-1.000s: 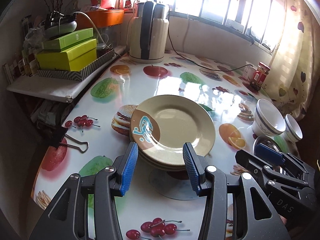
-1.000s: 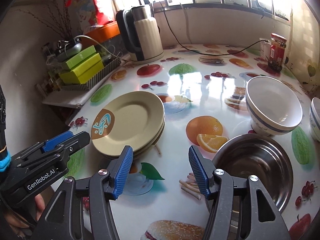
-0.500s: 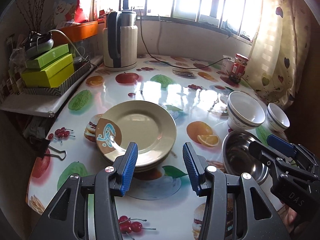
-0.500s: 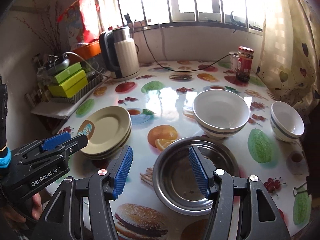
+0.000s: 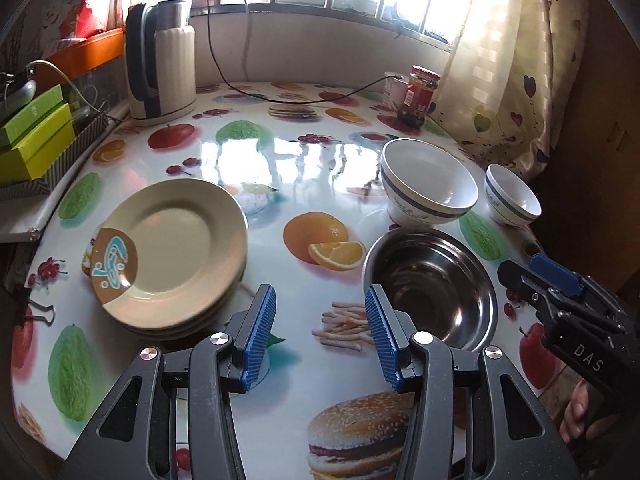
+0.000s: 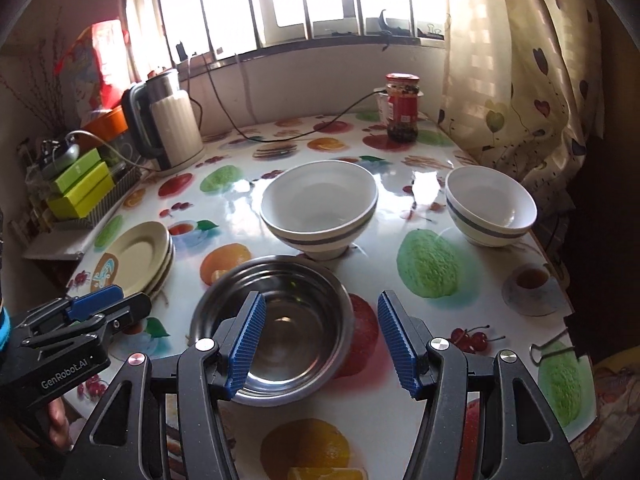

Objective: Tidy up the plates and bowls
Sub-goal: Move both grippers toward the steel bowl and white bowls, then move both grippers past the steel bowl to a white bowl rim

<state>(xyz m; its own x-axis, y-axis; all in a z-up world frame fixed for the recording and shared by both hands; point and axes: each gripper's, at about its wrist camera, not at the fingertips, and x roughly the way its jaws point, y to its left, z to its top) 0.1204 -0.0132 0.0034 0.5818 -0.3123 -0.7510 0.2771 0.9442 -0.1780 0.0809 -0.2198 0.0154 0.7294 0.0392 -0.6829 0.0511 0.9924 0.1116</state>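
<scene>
— Now that both views have swung across the worktop (image 5: 320,168) from the plates towards the bowls, where does that leave us?

— The stack of plates (image 5: 168,256), which filled the left wrist view a second ago, now sits off to the left near the worktop's left edge. The steel bowl (image 6: 276,324) has come right under the right gripper (image 6: 320,340). So I judge the plates are done with for now and the bowls are next.

— Is either gripper holding anything?

— No. The left gripper (image 5: 318,336) has its jaws spread about halfway, with only bare worktop between them, just left of the steel bowl. The right gripper is likewise spread and empty; the bowl's rim shows between its jaws, but the pads are not pressing on it.

— And the other bowls?

— The large white bowl (image 6: 320,208) stands just behind the steel one, towards the middle of the worktop. The small white bowl (image 6: 490,208) is apart from it, close to the right edge by the curtain (image 6: 532,80). None of the three is nested yet.

— Anything in the way?

— The kettle (image 6: 168,120) and the jar (image 6: 402,108) stand along the far edge, well clear. The steel bowl looks the likeliest first pick, being nearest.
</scene>
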